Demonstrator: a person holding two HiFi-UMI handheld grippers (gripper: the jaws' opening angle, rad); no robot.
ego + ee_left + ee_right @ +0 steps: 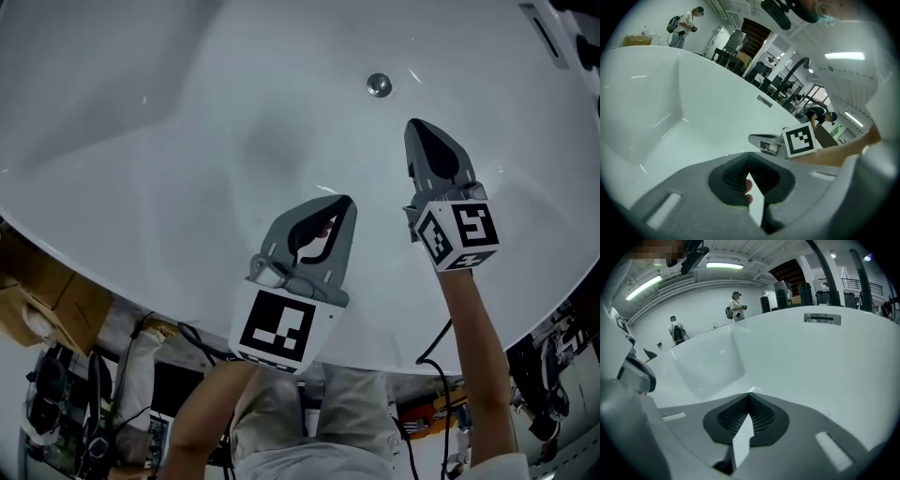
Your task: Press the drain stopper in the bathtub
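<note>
The chrome round drain stopper (379, 85) sits on the floor of the white bathtub (169, 141), far centre in the head view. My right gripper (418, 125) hovers over the tub floor with its jaws closed tip to tip, a short way near and right of the stopper, apart from it. My left gripper (348, 200) is lower and to the left, also shut and empty. Neither gripper view shows the stopper. In the left gripper view, the right gripper (754, 138) and its marker cube (801, 139) appear ahead.
An overflow plate (822, 318) is set in the tub's far wall (764, 101). Cardboard boxes (47, 291) and cables (94, 412) lie outside the near rim. People stand beyond the tub (736, 304), among desks and equipment (736, 44).
</note>
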